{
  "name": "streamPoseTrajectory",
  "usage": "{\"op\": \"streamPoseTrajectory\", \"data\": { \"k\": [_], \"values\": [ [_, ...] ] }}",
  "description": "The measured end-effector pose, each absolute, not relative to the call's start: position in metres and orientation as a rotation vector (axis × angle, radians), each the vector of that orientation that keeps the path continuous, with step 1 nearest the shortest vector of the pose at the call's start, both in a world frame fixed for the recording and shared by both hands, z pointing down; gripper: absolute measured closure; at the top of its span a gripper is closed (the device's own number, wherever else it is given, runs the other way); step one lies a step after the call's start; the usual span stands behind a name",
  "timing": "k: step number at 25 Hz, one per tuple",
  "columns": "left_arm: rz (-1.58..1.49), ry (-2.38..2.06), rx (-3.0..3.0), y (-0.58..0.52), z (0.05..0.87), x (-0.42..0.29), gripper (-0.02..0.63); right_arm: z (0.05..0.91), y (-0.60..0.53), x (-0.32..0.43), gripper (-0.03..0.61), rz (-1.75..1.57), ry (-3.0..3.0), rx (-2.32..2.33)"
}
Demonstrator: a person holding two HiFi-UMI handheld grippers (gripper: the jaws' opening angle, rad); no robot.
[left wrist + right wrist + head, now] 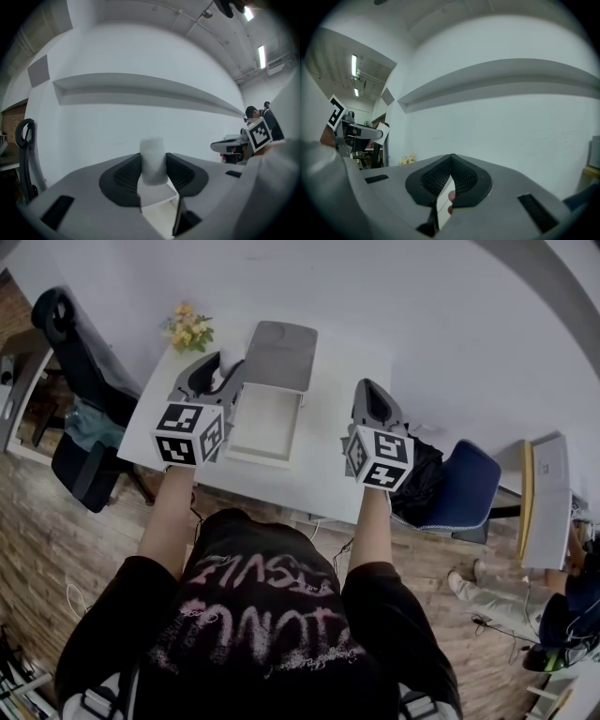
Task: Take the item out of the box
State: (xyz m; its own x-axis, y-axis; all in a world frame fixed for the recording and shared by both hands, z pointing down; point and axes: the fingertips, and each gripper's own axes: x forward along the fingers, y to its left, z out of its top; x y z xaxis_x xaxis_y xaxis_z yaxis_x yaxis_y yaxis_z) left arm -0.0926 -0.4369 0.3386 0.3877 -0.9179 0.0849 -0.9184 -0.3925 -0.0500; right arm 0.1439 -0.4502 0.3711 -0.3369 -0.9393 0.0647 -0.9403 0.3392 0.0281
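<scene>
An open box lies mid-table: its white tray (265, 424) is nearest me and its grey lid (281, 354) is folded back behind it. My left gripper (217, 371) is just left of the tray, shut on a small white rounded item (217, 381). In the left gripper view that white item (152, 149) stands upright between the dark pads (125, 174) of the left gripper (153, 161). My right gripper (371, 392) hovers right of the box with nothing in it. Its jaws meet at the tip in the right gripper view (451, 159).
A bunch of yellow flowers (190, 329) sits at the table's far left corner. A black office chair (80, 352) stands left of the white table (337, 474) and a blue chair (469, 488) to its right. Another person (567, 610) is at the lower right.
</scene>
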Motion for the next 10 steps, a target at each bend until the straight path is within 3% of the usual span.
{"op": "streamPoseTrajectory", "data": {
  "k": [10],
  "values": [
    [0.135, -1.733, 2.616, -0.4399, 0.33, -0.09, 0.443, 0.3643, -0.4516, 0.1521, 0.569, 0.003, -2.509, 1.782]
  ]
}}
